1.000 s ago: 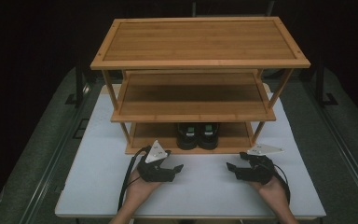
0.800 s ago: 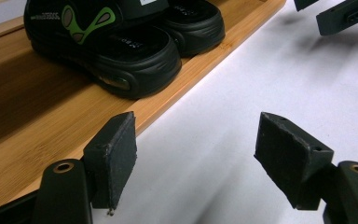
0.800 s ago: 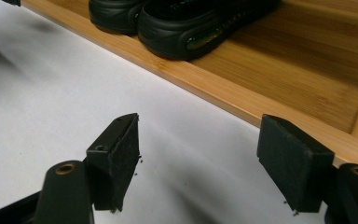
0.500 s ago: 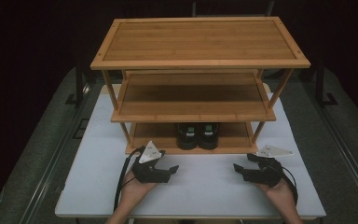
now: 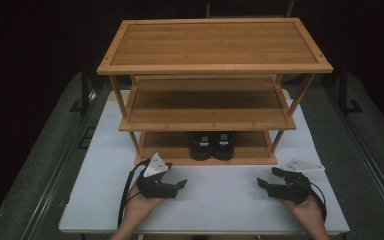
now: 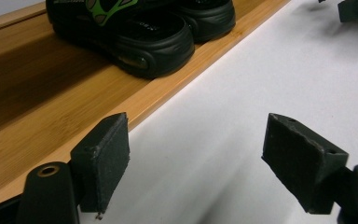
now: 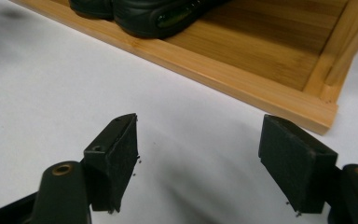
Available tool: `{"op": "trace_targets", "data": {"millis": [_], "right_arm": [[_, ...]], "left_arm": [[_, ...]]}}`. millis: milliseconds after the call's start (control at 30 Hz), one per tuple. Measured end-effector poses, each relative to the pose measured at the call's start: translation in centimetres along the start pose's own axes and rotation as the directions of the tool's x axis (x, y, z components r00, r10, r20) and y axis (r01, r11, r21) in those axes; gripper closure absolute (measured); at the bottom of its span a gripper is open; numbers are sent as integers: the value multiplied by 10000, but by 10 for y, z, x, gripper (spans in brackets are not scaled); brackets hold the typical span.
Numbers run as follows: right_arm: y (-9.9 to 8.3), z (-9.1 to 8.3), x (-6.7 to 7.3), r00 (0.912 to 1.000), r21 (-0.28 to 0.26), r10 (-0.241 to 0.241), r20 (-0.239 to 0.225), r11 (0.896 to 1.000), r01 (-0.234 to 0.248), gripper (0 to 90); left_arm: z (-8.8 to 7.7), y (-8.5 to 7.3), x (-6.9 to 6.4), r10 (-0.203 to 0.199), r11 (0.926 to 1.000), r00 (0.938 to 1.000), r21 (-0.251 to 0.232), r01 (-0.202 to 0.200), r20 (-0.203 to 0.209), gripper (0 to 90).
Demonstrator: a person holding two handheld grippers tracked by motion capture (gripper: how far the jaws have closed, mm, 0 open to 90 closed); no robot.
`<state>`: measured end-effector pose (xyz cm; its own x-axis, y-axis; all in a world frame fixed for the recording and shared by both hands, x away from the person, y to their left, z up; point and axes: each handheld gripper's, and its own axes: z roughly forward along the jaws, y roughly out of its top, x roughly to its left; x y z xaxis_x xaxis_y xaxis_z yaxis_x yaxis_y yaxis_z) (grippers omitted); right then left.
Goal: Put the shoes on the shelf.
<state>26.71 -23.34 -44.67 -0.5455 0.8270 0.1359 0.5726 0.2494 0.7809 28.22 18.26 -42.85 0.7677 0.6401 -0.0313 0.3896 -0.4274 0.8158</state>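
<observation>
A pair of black shoes (image 5: 211, 145) sat on the wooden rack's (image 5: 215, 65) bottom shelf. In front of the rack, the left gripper (image 5: 176, 184) and right gripper (image 5: 266, 183) rested on the table (image 5: 220, 200), jaws spread, empty. A low reach could likely strike the shelf's front lip.

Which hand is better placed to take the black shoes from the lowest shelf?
Probably the left. The left tongs sit open, close in front of the shoes, which look large in the left gripper view. The right tongs, also open, lie farther out near the rack's right end.
</observation>
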Motion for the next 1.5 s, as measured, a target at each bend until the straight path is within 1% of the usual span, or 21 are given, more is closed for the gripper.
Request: {"op": "trace_targets", "data": {"millis": [100,200,300,433,633,733,800,900,1167,1500], "right_arm": [[-3,-2,-2,10000,-28,85,-7,10000,-85,274],[-6,-3,-4,9999,-37,151,10,9999,-151,273],[-7,-5,-5,9999,-89,156,45,9998,-156,271],[-8,-7,-6,9997,-107,194,120,9998,-193,262],[-10,-10,-7,9997,-115,199,138,9997,-197,259],[-11,-11,-7,9997,-89,207,149,9997,-206,253],[-13,-12,-8,9997,-122,177,162,9998,-175,243],[-15,-14,-9,9997,-112,196,169,9997,-194,242],[-19,-20,-11,9994,-203,286,191,9994,-282,231],[-24,-25,-10,9994,-297,279,224,9992,-273,230]], "left_arm": [[-2,-3,1,45,10000,10000,74,-45,-33,196],[-6,-8,4,-65,9999,9999,95,66,-87,196],[-8,-10,5,-83,9999,9999,108,84,-89,195],[-11,-14,6,-31,9998,9999,187,34,-151,195],[-16,-17,7,-156,9998,9997,150,159,-178,193],[-18,-19,7,-78,9998,9997,175,82,-246,192],[-19,-20,7,-181,9997,9995,151,184,-243,191],[-21,-23,9,-196,9996,9994,211,202,-280,191],[-29,-31,10,-314,9994,9987,163,321,-400,187],[-37,-35,11,-323,9994,9984,140,330,-465,180]]}}
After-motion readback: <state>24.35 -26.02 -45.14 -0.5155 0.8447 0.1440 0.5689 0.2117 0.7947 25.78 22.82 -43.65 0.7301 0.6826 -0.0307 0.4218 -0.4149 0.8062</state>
